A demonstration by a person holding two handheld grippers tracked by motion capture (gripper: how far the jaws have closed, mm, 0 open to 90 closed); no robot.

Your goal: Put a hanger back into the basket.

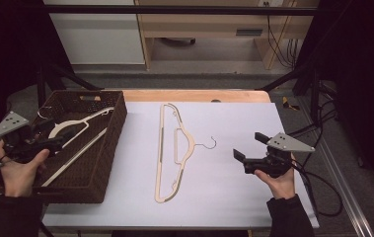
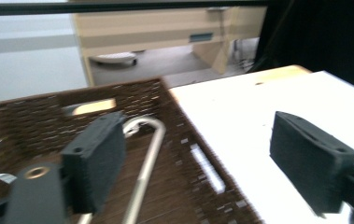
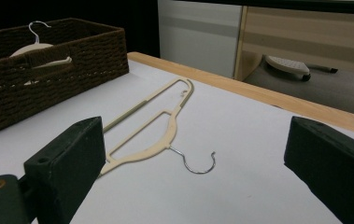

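Step in hand: judged from the layout, moving hangers between the basket (image 1: 110, 148) and the bench (image 1: 234, 197); the right gripper (image 1: 246, 150) faces the cream hanger (image 1: 174, 148) lying flat on the white bench top.
Right gripper: jaws wide apart, holding nothing, just beside the hanger's wire hook (image 3: 198, 163).
Left gripper (image 1: 51, 140): jaws apart too, held over the basket, above a second hanger (image 1: 76, 129) lying inside.
How to do it well: come in low and close across the neck where hook meets body (the thin bars would probably twist in the jaws).
Basket hanger: it leans on the far wall, so lift it clear of the rim before swinging sideways.
In the way: the basket's near wall and its handle slot (image 2: 207, 168); cables (image 1: 322, 192) trail off the bench's right edge.
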